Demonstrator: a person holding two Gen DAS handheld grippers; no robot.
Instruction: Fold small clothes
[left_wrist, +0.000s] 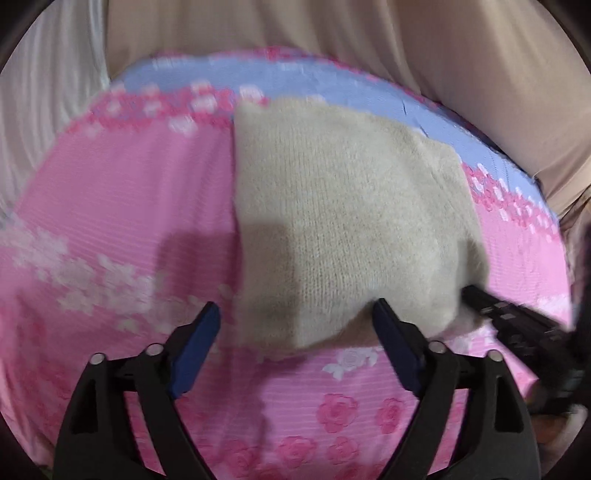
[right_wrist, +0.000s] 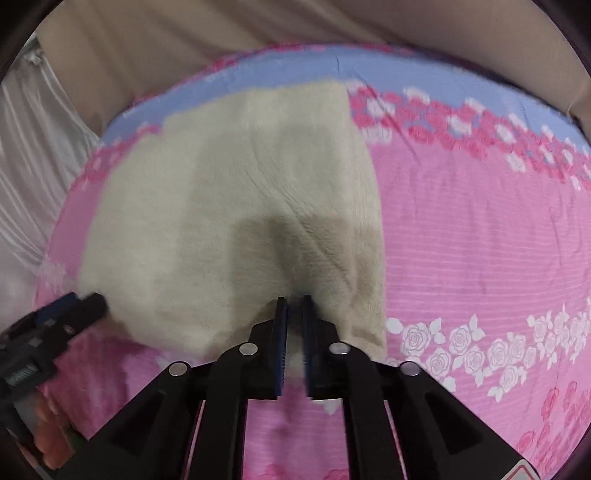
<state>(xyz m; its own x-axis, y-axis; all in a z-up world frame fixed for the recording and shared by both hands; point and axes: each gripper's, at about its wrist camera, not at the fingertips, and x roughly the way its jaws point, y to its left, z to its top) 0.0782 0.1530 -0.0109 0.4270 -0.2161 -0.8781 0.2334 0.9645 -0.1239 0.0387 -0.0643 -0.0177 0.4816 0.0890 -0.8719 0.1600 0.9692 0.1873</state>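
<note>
The beige knit garment (left_wrist: 332, 221) lies in the middle of both views, spread on the pink rose-print bedsheet (left_wrist: 122, 192), its far edge reaching the blue band of the sheet (left_wrist: 295, 77) near the top of the frame. The right gripper (right_wrist: 294, 306) is clenched on the garment's near edge at lower centre of the right wrist view, a little cloth bunched between its blue pads. The left gripper (left_wrist: 295, 314) is spread wide, one pad over the sheet and one at the garment's near edge at the bottom of the left wrist view, grasping nothing. The step looks like taking the near hem to fold it away toward the far edge. To do it well, the left gripper should pinch the hem level with the right one, so both corners lift evenly and the soft knit does not sag or twist. No containers show in either view; beige curtains (left_wrist: 369, 48) hang behind the bed.
</note>
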